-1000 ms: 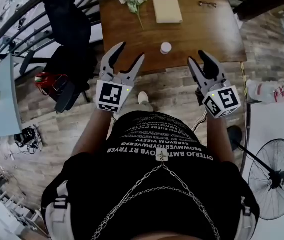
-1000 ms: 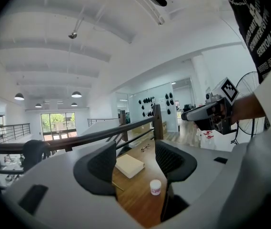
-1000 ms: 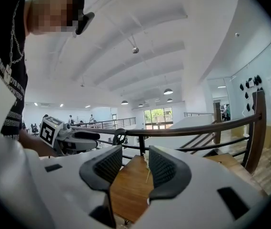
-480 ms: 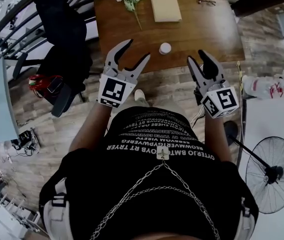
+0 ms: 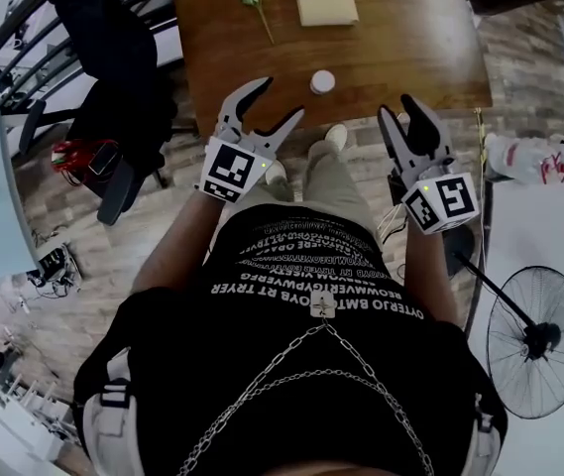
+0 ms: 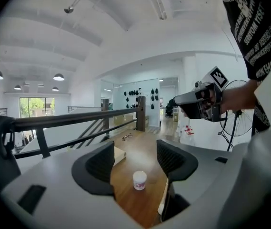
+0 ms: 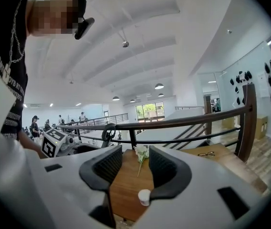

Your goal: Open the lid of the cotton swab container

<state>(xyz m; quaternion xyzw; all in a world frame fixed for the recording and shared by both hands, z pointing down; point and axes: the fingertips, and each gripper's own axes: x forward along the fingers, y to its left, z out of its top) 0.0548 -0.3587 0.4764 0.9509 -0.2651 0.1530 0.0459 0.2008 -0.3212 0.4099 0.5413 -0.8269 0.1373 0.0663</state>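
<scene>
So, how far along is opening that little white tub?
Nothing done yet: the small white round cotton swab container sits closed on the brown wooden table, untouched. In hand: nothing; the left hand-held gripper, jaws just opening, and the right hand-held gripper are both empty, short of it. Left: reach, hold, open it.

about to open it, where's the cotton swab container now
In the head view the cotton swab container stands near the table's front edge, ahead of and between the left hand-held gripper and the right hand-held gripper.
</scene>
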